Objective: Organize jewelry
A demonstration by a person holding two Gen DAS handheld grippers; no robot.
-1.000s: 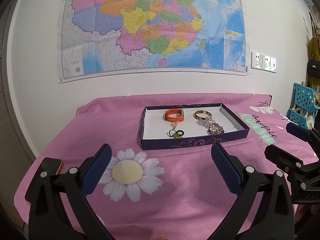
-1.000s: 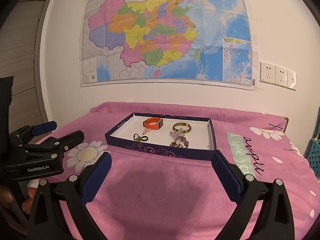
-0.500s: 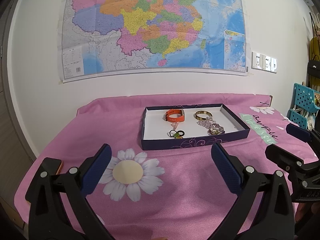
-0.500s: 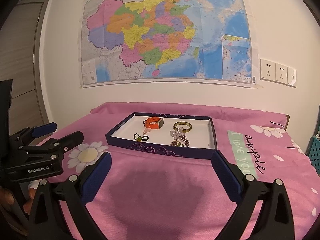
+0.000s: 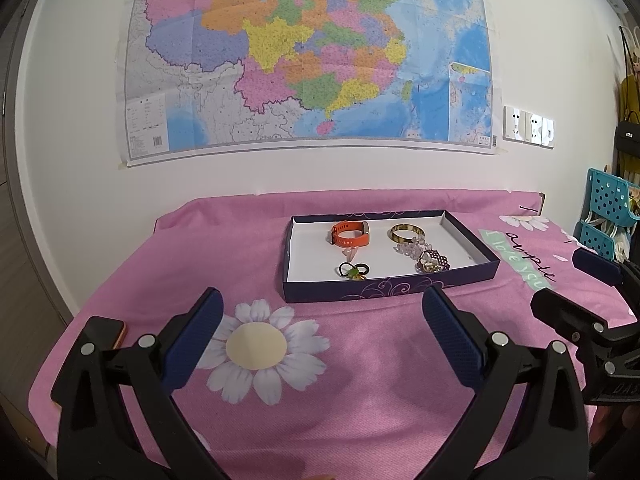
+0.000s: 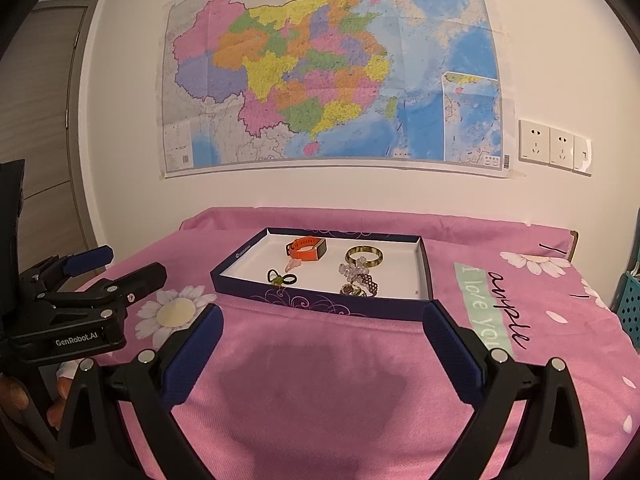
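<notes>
Pink flowered cloth (image 5: 360,360) covers the counter under both grippers, whose jaws stand wide apart, empty. Ahead of the left gripper (image 5: 322,320) and right gripper (image 6: 322,322), the shallow navy cardboard tray (image 6: 320,304) holds an orange strap watch (image 6: 306,249), a gold bangle (image 6: 364,256) and beaded pieces.

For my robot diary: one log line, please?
left gripper: open, empty | right gripper: open, empty | jewelry: in tray | cloth: pink

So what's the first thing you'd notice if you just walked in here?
Probably the big colourful map on the wall, right above the table. Below it, on the pink flowered cloth, sits a dark tray holding an orange watch band, a gold bangle and other small jewelry. Closest of all, both pairs of blue-padded tongs, left and right, hang open and empty.
</notes>
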